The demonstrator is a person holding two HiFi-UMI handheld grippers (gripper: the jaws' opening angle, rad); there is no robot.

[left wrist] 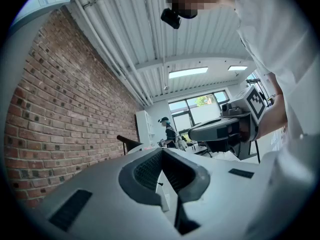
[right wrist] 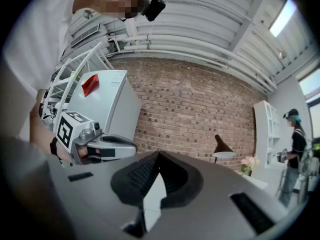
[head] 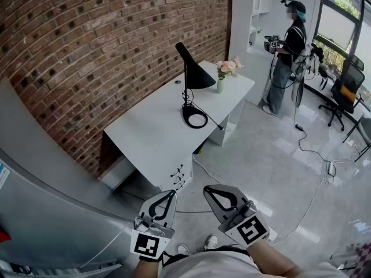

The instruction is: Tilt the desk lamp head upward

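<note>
Left gripper is low in front of me, jaws clenched tip to tip with nothing between them. Right gripper sits just beside it, jaws pressed together too, also empty. Both are well short of the white desk, on its drawer side, out over the pale floor. On that desk, near the middle, stands the black desk lamp, ring base flat on the top, cone shade opening downward, cord trailing off the desk's edge. At the desk's far end there's a vase of pink flowers. Behind the desk runs the brick wall. Beyond the desk's far end stands a person, with an office chair further off.
</note>
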